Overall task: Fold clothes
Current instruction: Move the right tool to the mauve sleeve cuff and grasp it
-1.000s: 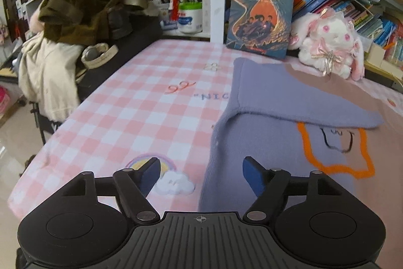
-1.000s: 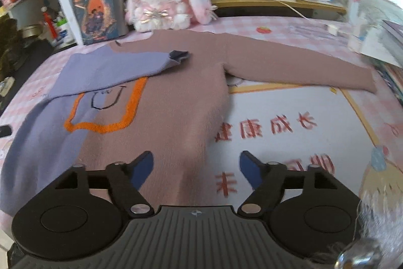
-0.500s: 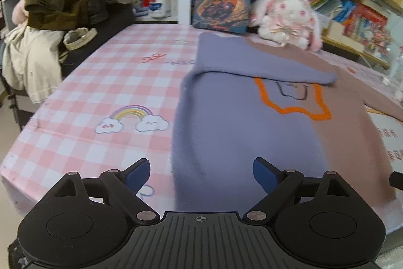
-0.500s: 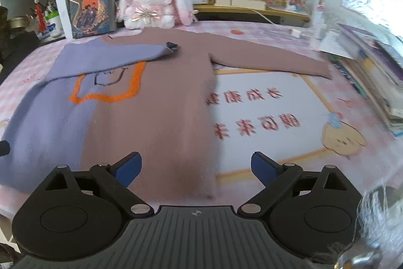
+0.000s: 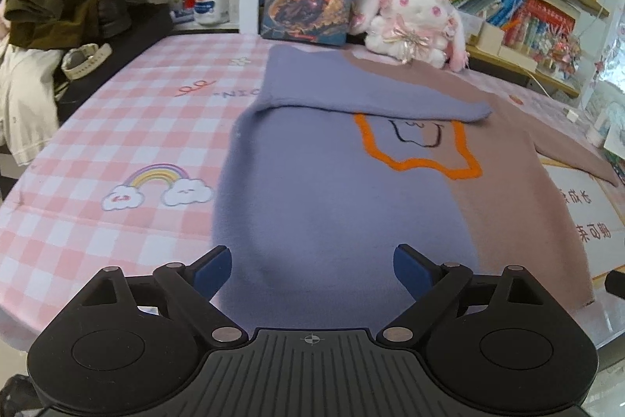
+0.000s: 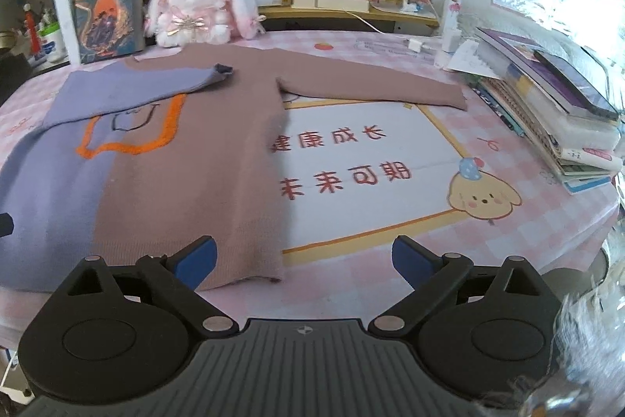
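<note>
Left tongs (image 5: 311, 270) released, jaws wide apart, nothing between them; they sit low at the near bench (image 5: 78, 221) edge, over the hem of the sweater (image 5: 332, 190). Sweater lies flat on the pink checked bench, front up, purple half on its left side, brown half on its right, orange outline motif (image 5: 418, 151) across the chest. Purple sleeve (image 5: 371, 96) is folded across the chest, cuff ending near the middle; in the right view that cuff (image 6: 222, 69) shows a dark end. Left tongs point along the purple half, hem just ahead of and between the blue fingertips (image 5: 213, 268). Right tongs (image 6: 304, 258) also released, jaws spread, empty; they sit at the sweater's (image 6: 187, 159) lower right corner, left pad over the brown hem, right pad over bare bench. Brown sleeve (image 6: 371, 88) lies stretched out straight to the right, flat on the bench print, well ahead of the right tongs. Plush rabbit (image 6: 199, 6) and a book (image 6: 107, 2) stand just beyond the collar, against the shelf. Stack of books (image 6: 547, 104) on the far right of the bench, apart from the sleeve end.
</note>
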A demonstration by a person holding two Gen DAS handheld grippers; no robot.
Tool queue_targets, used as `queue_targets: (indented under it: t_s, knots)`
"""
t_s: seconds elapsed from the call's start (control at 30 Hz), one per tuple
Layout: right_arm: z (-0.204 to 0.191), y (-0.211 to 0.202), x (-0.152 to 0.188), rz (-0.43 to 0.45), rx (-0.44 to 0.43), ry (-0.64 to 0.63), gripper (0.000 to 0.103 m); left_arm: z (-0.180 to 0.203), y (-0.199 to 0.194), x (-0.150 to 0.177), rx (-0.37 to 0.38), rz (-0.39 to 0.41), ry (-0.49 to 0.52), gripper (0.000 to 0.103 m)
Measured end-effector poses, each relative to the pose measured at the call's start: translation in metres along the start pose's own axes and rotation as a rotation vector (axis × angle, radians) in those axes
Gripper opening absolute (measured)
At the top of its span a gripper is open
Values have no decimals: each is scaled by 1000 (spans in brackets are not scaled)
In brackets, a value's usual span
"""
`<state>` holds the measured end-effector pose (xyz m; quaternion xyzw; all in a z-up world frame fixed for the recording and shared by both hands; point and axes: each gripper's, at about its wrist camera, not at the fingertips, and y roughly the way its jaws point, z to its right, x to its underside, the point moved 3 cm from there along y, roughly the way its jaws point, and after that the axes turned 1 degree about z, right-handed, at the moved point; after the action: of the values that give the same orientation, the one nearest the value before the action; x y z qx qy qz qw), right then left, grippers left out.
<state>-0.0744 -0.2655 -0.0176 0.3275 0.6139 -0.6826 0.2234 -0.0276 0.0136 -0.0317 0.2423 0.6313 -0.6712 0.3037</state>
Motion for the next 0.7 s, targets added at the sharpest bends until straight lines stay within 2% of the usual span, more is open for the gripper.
queue_targets:
  t_s: [0.13,0.33,0.43,0.7]
  knots:
    - [15,9,-6,-3,8,22,97,16,6,-3,-6,-2,10,92]
    - [40,35,-25,6,-40,5,97,43,21,-8,-68,-12,-40,92]
    - [62,57,-44,-2,-72,5,97,63,29,-12,-101,-33,-83,92]
    - [134,114,-99,-8,-159,68,97,125,44,-12,-187,-19,-130,92]
